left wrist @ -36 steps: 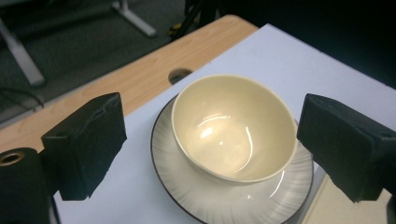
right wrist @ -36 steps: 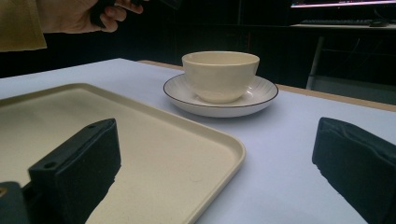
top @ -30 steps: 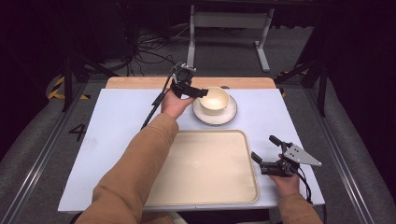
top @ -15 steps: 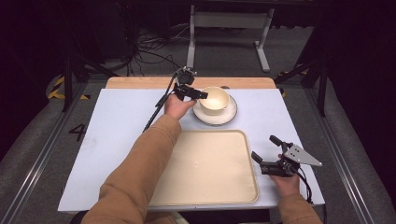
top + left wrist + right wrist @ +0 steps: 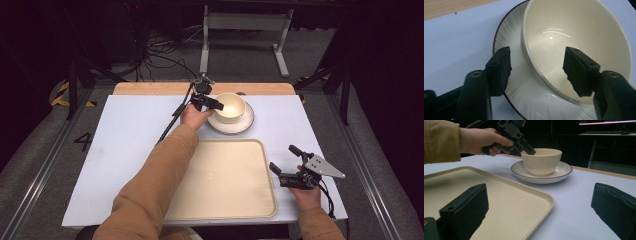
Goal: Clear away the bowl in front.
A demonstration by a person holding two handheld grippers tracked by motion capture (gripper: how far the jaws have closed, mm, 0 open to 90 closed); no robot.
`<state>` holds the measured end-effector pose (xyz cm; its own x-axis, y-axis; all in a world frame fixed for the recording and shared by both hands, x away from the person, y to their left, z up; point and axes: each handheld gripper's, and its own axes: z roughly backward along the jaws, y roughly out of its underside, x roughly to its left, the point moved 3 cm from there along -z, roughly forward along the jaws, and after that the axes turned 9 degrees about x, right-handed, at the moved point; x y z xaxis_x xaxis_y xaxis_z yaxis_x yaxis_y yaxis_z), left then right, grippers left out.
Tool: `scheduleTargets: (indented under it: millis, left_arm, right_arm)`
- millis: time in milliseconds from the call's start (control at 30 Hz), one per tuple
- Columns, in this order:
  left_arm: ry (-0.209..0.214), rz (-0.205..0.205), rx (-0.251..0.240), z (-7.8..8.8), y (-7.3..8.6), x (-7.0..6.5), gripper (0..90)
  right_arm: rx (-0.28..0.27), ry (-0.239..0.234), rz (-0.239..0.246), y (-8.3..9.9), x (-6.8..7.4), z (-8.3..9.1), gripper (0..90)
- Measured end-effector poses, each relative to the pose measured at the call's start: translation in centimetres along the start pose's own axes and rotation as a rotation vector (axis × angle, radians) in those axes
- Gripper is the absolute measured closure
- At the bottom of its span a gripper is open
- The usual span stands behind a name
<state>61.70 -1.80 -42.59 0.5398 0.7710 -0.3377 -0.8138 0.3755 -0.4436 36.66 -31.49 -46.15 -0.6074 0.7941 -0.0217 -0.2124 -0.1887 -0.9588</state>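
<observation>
Toward the far edge of the table (image 5: 125, 150), a cream bowl (image 5: 231, 106) stands upright on a white saucer (image 5: 245, 124) with a thin dark rim line and fine ribbing. The bowl is glossy, deep and round-walled, and nothing lies inside it; light glints off its inner wall. Just in front of the saucer, on the person's side, lies a cream rectangular tray (image 5: 230, 205) with rounded corners and a raised lip, its flat floor bare.

The left tool (image 5: 536, 66) straddles the bowl's near wall: one jaw hangs outside the bowl above the saucer, the other sits inside the bowl. Its jaws have just been closing, with the wall between them, yet in the left gripper view a gap shows on each side of the wall, so the pads do not press on it and the tool is not yet clenched. In the right gripper view the left tool's tip (image 5: 527, 150) dips over the bowl's rim.

The right tool (image 5: 285, 165) rests on the table just right of the tray, well apart from the bowl, its jaws spread wide with nothing between them.
</observation>
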Motion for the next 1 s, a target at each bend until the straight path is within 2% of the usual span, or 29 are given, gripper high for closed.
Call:
scheduleTargets:
  millis: [33, 67, 167, 200, 400, 433, 567, 767, 1000]
  left_arm:
    - [0.0, 0.0, 0.0, 0.0, 0.0, 0.0, 44.1]
    - [0.022, 0.008, -0.007, -0.1, 0.0, 0.0, 47.9]
    - [0.019, 0.024, -0.005, -0.2, 0.0, -0.2, 53.1]
    - [-0.004, 0.036, -0.006, -0.4, -0.1, -0.3, 55.0]
    - [-0.038, 0.07, 0.004, -0.8, -0.1, -0.3, 63.7]
    - [-0.053, 0.089, 0.002, -1.0, -0.1, -0.4, 66.0]
    - [-0.083, 0.102, -0.001, -1.1, -0.2, -0.4, 71.7]
    - [-0.178, 0.087, -0.027, -1.3, -0.2, -1.2, 80.6]
    - [-0.178, 0.08, -0.029, -1.3, -0.3, -1.6, 83.1]
  right_arm:
    - [0.0, 0.0, 0.0, 0.0, 0.0, 0.0, 1.7]
    - [0.0, -0.001, -0.002, 0.0, 0.0, 0.0, 1.7]
    - [-0.001, -0.001, -0.006, 0.0, -0.1, 0.0, 1.7]
    - [0.0, -0.001, -0.007, 0.0, -0.1, 0.0, 1.7]
    - [-0.001, -0.002, -0.012, 0.0, -0.1, 0.0, 2.0]
    - [-0.002, -0.003, -0.012, 0.0, -0.1, 0.0, 2.1]
    - [-0.002, 0.001, -0.014, 0.0, -0.1, 0.0, 2.2]
    - [-0.003, 0.005, -0.015, 0.0, -0.1, 0.0, 2.3]
    - [-0.005, 0.007, -0.017, 0.0, -0.1, 0.0, 2.3]
